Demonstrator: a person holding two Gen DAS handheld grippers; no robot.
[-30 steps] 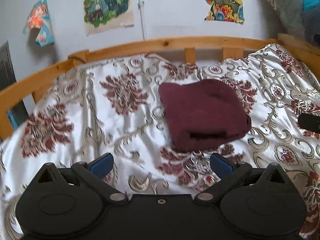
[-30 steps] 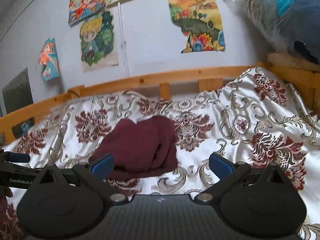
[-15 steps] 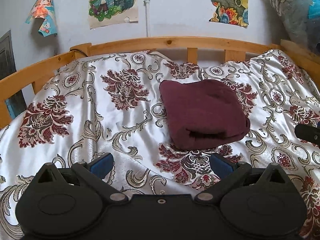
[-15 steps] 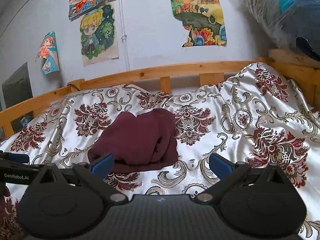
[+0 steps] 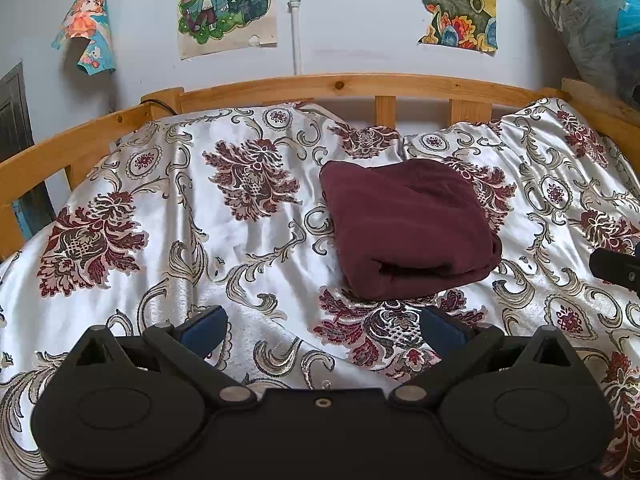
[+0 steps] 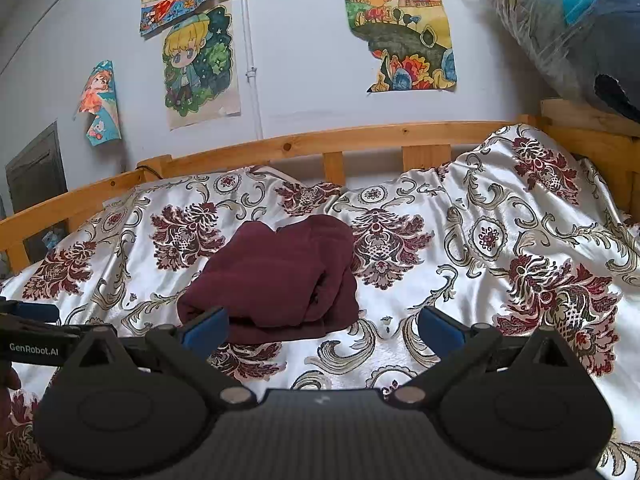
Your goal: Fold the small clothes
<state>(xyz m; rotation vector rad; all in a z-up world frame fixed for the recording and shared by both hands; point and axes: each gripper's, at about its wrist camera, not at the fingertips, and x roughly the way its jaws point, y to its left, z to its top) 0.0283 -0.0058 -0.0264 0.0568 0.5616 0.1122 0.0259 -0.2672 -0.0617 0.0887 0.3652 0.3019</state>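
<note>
A folded dark red garment (image 5: 408, 224) lies as a thick square bundle on the patterned satin bedspread (image 5: 248, 248). In the right wrist view the garment (image 6: 276, 276) sits left of centre, its layered edges facing me. My left gripper (image 5: 323, 326) hangs open over the bedspread, short of the garment's near edge, with nothing between its blue pads. My right gripper (image 6: 323, 326) is also open and empty, held back from the garment's near right corner. The left gripper's side (image 6: 32, 320) shows at the left edge of the right wrist view.
A wooden bed rail (image 5: 340, 88) runs along the far and left sides. Posters (image 5: 226, 4) hang on the wall behind. A plastic-wrapped bundle (image 6: 568, 28) rests at the upper right. The bedspread rises into a hump (image 6: 532, 176) at the far right.
Both grippers have pulled back and lifted a little from the garment, so more of the wall and rail shows. The garment has not moved. Both jaws stay open.
</note>
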